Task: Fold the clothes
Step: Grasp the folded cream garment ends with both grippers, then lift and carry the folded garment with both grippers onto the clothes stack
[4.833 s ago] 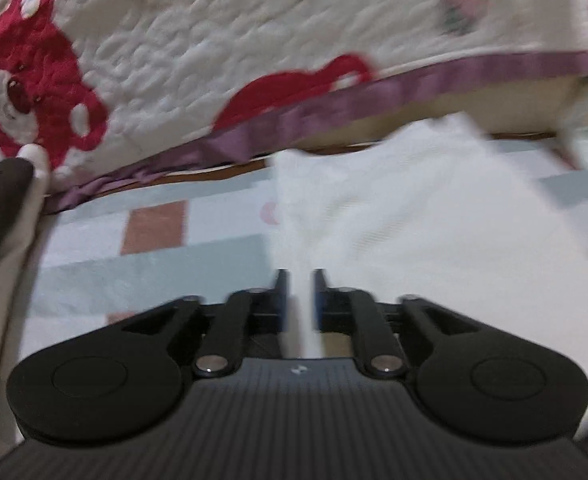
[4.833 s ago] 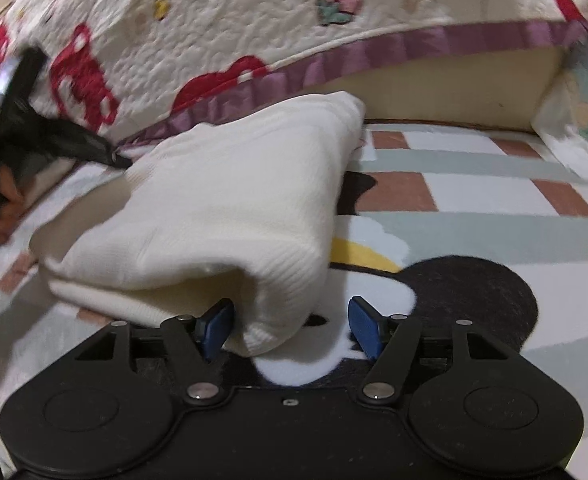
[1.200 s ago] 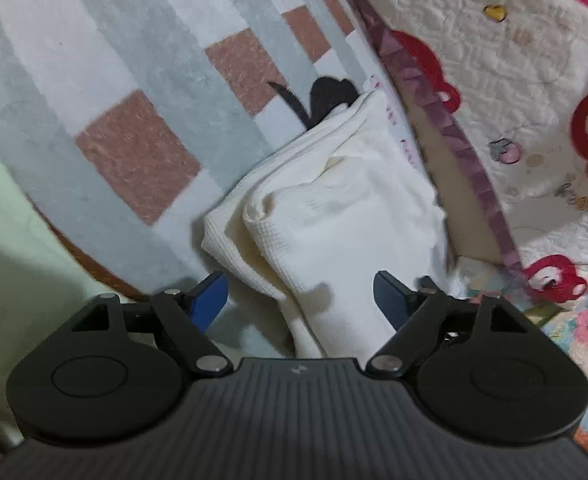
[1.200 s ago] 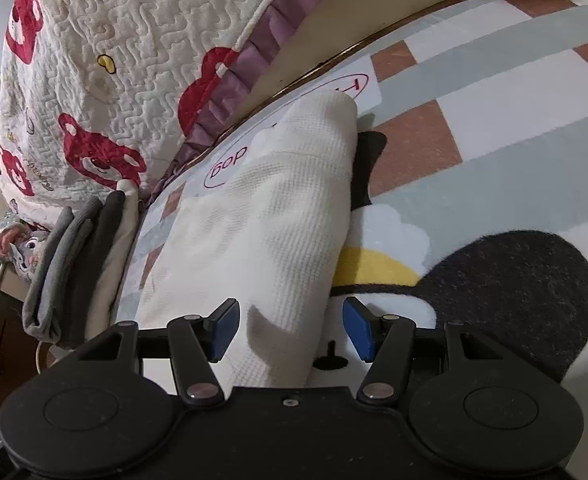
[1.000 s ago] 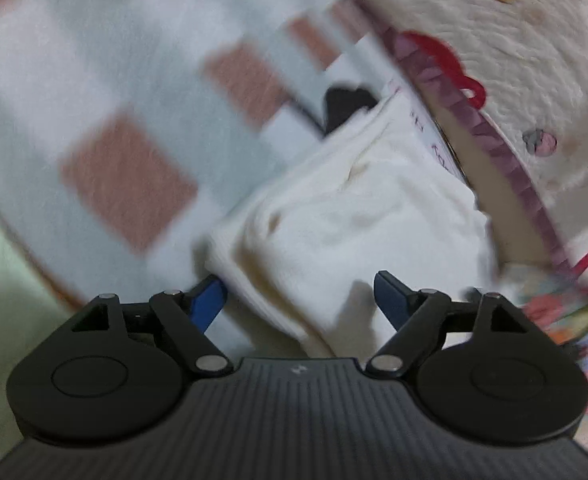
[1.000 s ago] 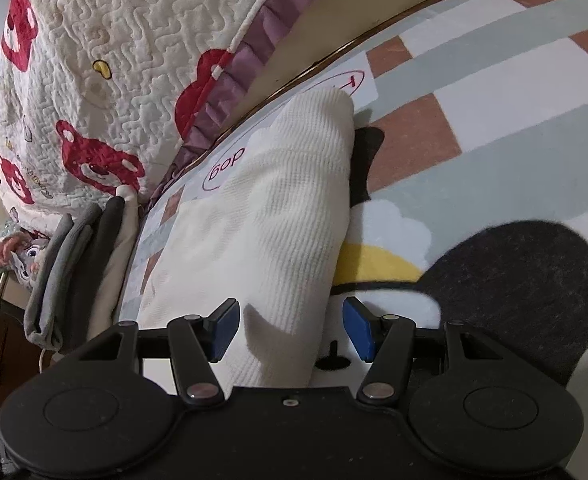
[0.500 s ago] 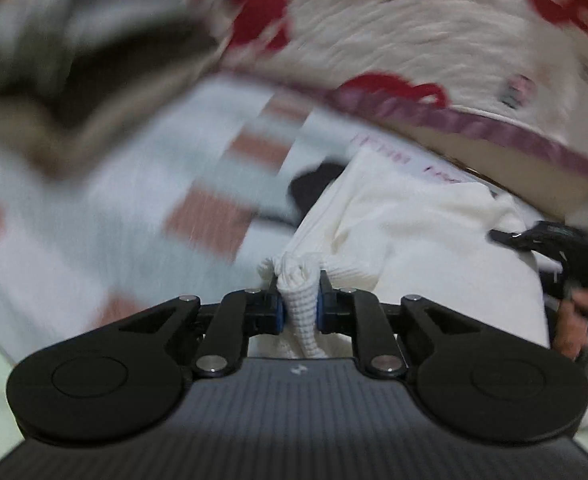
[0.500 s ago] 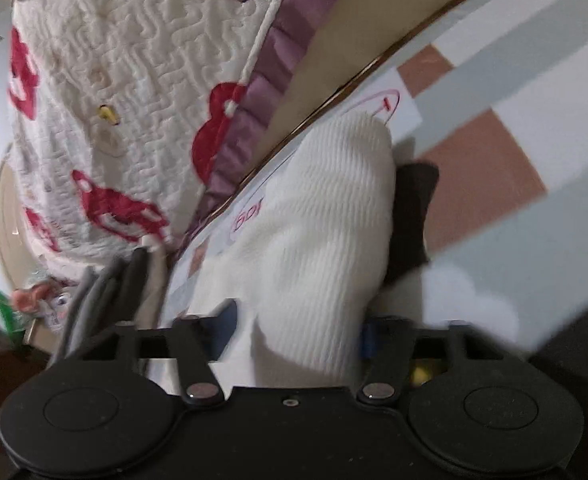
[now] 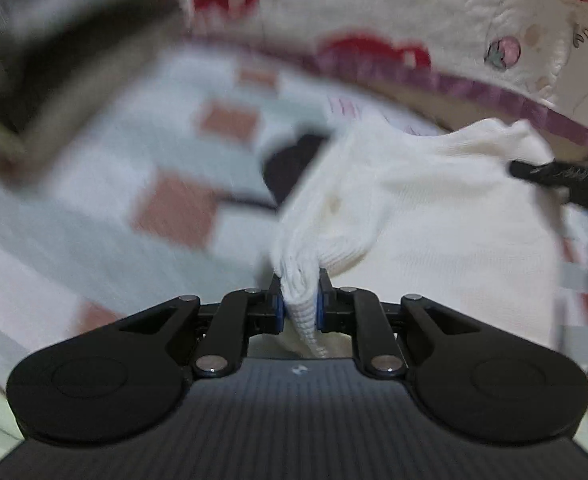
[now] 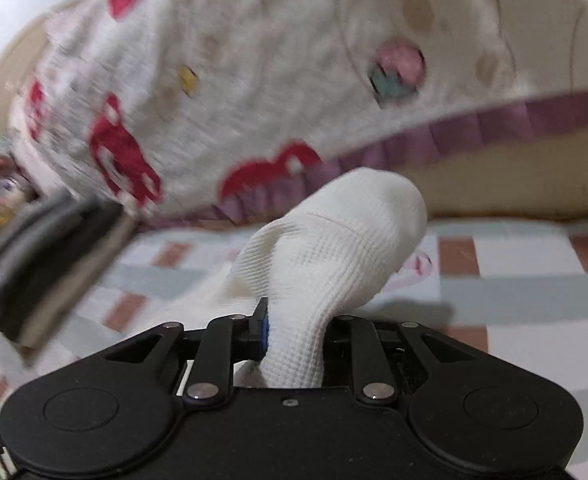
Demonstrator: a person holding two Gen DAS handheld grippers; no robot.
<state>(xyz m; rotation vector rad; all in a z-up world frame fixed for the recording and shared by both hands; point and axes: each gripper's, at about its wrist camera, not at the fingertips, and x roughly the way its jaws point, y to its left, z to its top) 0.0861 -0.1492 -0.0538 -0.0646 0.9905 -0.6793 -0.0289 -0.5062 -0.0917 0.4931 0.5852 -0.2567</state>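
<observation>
Left wrist view shows the left gripper (image 9: pixel 299 304) with its fingers pressed tight on a bunched corner of the cream waffle-knit garment (image 9: pixel 434 216), the cloth squeezed into a narrow ridge between the blue pads. From there the garment runs away toward the quilted bedspread (image 9: pixel 414 20), whose purple frill hangs along the far edge of the checked rug (image 9: pixel 174 208) that carries everything. At the right of this view a dark tool and part of a hand reach the garment's other side. Blur smears most of the picture, so the hands look to be in motion.

Right wrist view has the right gripper (image 10: pixel 298 340) likewise clamped on the cloth: a thick roll of it rises from between the fingers, which stand only as far apart as the fabric forces them, and bulges up off the rug toward the frill. A stack of grey and dark folded clothes (image 10: pixel 42 260) sits toward the rug's left edge.

With both ends pinched and the bundle partly lifted, the step in hand seems to be carrying or turning the already-doubled garment. Whether it heads for another fold or for the stack cannot be settled. Either way, both grips need to hold evenly so the layers do not slide apart.
</observation>
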